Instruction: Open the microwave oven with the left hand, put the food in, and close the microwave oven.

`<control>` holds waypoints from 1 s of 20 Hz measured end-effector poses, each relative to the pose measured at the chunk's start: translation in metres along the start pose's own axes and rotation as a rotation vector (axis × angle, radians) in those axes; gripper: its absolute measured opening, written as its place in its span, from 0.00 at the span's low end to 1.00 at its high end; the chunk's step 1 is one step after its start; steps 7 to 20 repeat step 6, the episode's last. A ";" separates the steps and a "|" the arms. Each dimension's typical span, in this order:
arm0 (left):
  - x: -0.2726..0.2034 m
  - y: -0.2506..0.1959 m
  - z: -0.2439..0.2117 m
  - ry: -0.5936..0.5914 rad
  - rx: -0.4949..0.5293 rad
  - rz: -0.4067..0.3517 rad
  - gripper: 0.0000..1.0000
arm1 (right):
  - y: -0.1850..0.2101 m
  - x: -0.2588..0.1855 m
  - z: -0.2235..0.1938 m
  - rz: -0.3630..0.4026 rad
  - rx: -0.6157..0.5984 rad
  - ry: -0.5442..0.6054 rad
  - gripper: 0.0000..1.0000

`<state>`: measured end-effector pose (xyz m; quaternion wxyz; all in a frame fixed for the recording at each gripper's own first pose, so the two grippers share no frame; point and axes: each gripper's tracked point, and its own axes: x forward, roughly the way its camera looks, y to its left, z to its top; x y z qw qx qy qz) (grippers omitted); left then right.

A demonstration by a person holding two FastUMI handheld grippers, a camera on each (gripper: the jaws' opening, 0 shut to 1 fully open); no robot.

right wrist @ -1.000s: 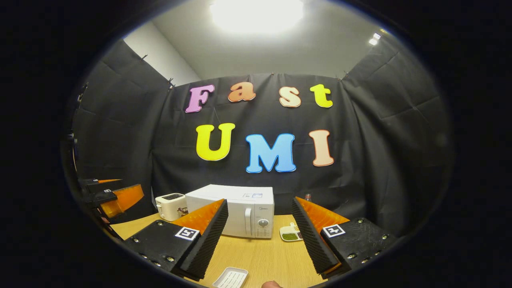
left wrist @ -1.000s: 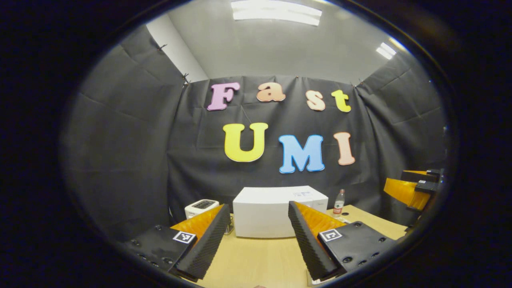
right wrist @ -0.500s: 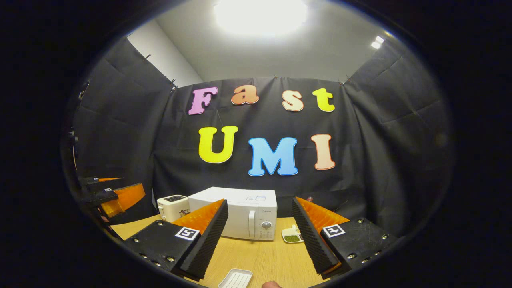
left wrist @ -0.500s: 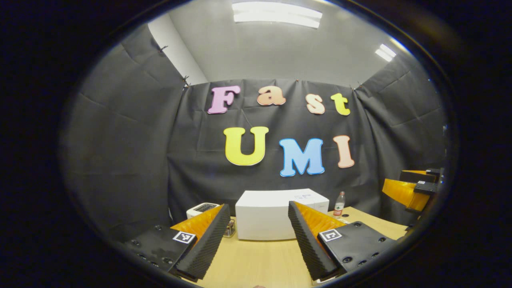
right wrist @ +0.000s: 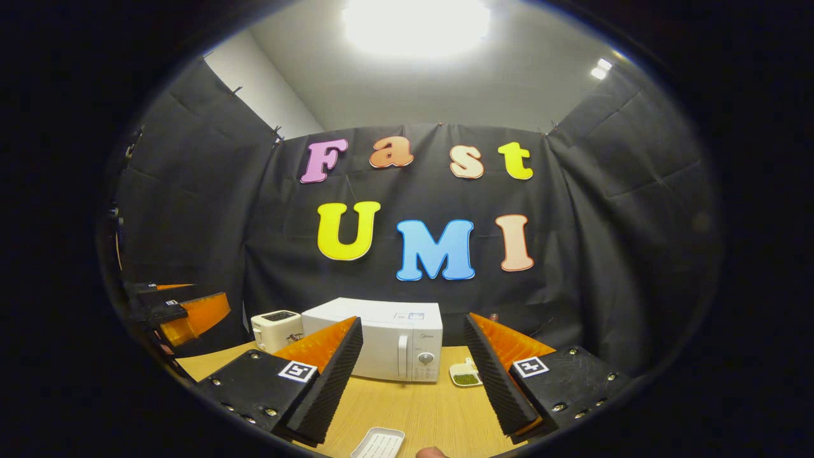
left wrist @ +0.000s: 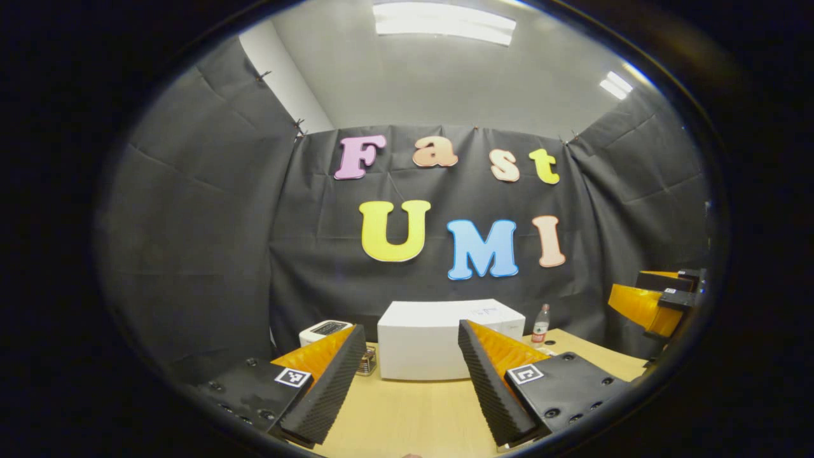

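While white box-shaped microwave oven (right wrist: 381,340) stands door-shut at back of pale wooden desk (right wrist: 413,407), small white dish of green food (right wrist: 466,374) sits just right of it; left gripper (left wrist: 410,375), right gripper (right wrist: 413,375): jaws apart, empty. Door handle suits square left-hand approach.

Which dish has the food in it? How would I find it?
Find the big white microwave on the wooden table. Just right of its knob side sits a small white dish holding something green. The other white dish, nearer the camera, looks empty and ridged.
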<state>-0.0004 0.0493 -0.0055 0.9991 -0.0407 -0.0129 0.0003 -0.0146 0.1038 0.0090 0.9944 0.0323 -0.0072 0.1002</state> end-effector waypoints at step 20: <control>0.001 0.005 -0.001 0.002 -0.004 0.015 0.96 | 0.011 0.003 0.005 0.020 0.011 -0.023 0.96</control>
